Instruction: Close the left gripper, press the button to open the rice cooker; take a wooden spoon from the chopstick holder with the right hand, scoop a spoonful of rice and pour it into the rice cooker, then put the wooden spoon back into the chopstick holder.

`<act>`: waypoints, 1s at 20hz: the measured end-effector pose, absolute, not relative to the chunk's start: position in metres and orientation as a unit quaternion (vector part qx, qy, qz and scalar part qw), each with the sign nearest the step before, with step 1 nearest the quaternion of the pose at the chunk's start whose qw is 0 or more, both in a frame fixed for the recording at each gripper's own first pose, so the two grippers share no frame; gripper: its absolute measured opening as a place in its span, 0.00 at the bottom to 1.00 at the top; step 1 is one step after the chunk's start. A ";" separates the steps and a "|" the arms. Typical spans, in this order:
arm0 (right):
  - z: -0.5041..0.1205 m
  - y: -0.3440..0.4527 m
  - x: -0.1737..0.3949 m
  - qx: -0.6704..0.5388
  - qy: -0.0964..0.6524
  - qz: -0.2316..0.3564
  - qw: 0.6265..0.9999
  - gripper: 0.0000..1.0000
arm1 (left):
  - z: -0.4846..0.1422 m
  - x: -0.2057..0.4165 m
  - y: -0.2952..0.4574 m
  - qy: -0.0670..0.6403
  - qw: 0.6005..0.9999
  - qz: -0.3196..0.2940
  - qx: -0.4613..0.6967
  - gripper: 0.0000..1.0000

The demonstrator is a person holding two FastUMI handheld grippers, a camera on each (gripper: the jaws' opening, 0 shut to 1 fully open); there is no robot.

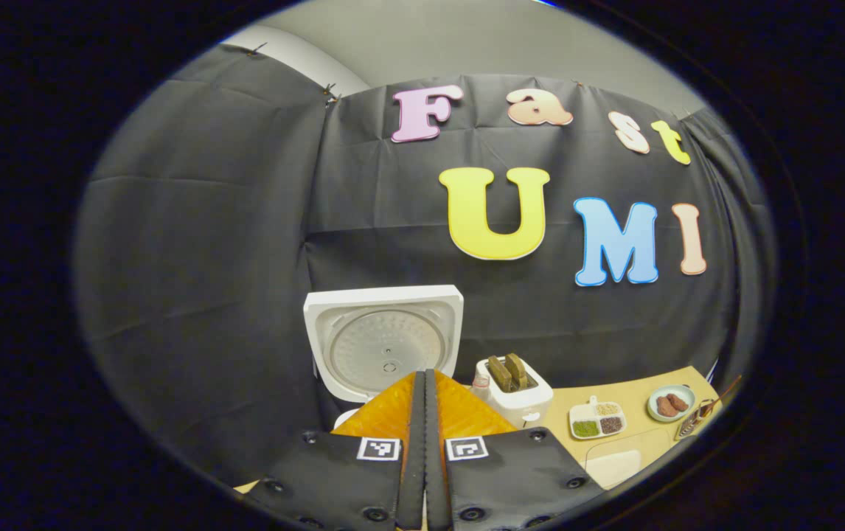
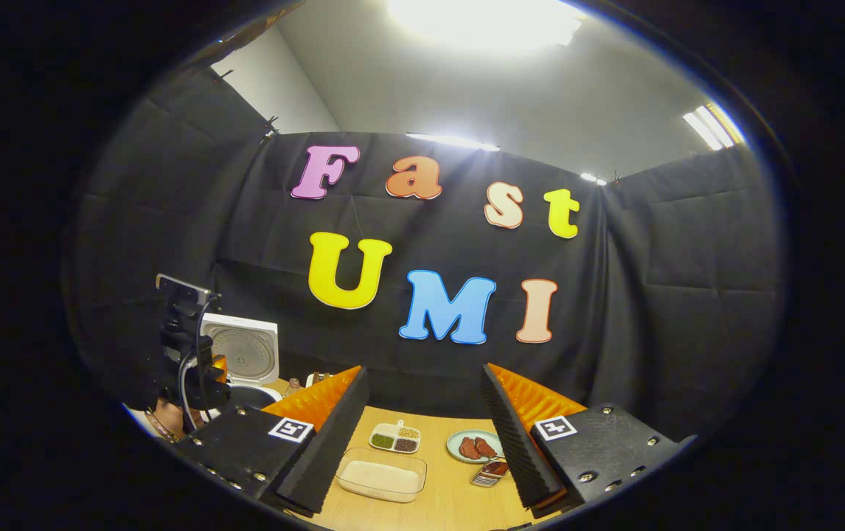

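Two grippers hang above the wooden table (image 2: 459,490) as I watch from afar. In the left gripper view, my left gripper (image 1: 425,383) has its fingers pressed flat together with nothing between them, tips aimed at the rice cooker (image 1: 382,343), whose lid stands upright and open at 12 o'clock from them. A toaster (image 1: 513,391) sits just beside the cooker at 3 o'clock. In the right gripper view, my right gripper (image 2: 422,383) is spread wide and holds nothing; bare tabletop shows between its fingers. A clear tray of rice (image 2: 382,476) lies near the front edge at 6 o'clock, a divided dish (image 2: 395,437) and a plate (image 2: 473,446) beyond it. The chopstick holder (image 2: 489,473) rests against the right finger's inner edge; I cannot make out the wooden spoon there.
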State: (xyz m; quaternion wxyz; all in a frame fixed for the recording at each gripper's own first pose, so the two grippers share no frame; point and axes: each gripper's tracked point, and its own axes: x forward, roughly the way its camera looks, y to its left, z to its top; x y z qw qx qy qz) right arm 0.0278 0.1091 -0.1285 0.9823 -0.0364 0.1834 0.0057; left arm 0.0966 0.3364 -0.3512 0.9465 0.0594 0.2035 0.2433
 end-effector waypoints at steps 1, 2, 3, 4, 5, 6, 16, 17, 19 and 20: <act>-0.129 0.104 0.028 -0.032 0.183 0.004 0.983 0.93 | -0.344 0.094 0.331 0.199 0.947 0.243 0.060 0.09; -0.131 0.098 0.027 -0.026 0.183 0.003 0.983 0.93 | -0.339 0.091 0.326 0.197 0.948 0.243 0.062 0.09; -0.134 0.092 0.027 -0.021 0.182 0.005 0.983 0.93 | -0.333 0.087 0.322 0.195 0.947 0.246 0.064 0.08; -0.139 0.085 0.027 -0.018 0.184 0.007 0.983 0.93 | -0.329 0.085 0.319 0.196 0.946 0.250 0.064 0.08; -0.146 0.076 0.029 -0.018 0.188 0.010 0.982 0.93 | -0.326 0.082 0.313 0.198 0.944 0.256 0.064 0.08; -0.153 0.065 0.030 -0.017 0.191 0.013 0.981 0.93 | -0.322 0.077 0.308 0.199 0.942 0.262 0.062 0.08; -0.231 -0.041 0.055 0.018 0.194 0.053 0.979 0.93 | -0.253 0.012 0.207 0.187 0.923 0.333 0.047 0.14; -0.241 -0.049 0.059 0.019 0.194 0.058 0.979 0.93 | -0.242 0.006 0.197 0.184 0.920 0.340 0.060 0.17; -0.263 -0.062 0.064 0.016 0.197 0.065 0.978 0.93 | -0.224 -0.003 0.177 0.181 0.917 0.345 0.088 0.22; -0.273 -0.070 0.067 0.013 0.199 0.063 0.978 0.94 | -0.215 -0.006 0.168 0.177 0.915 0.348 0.101 0.31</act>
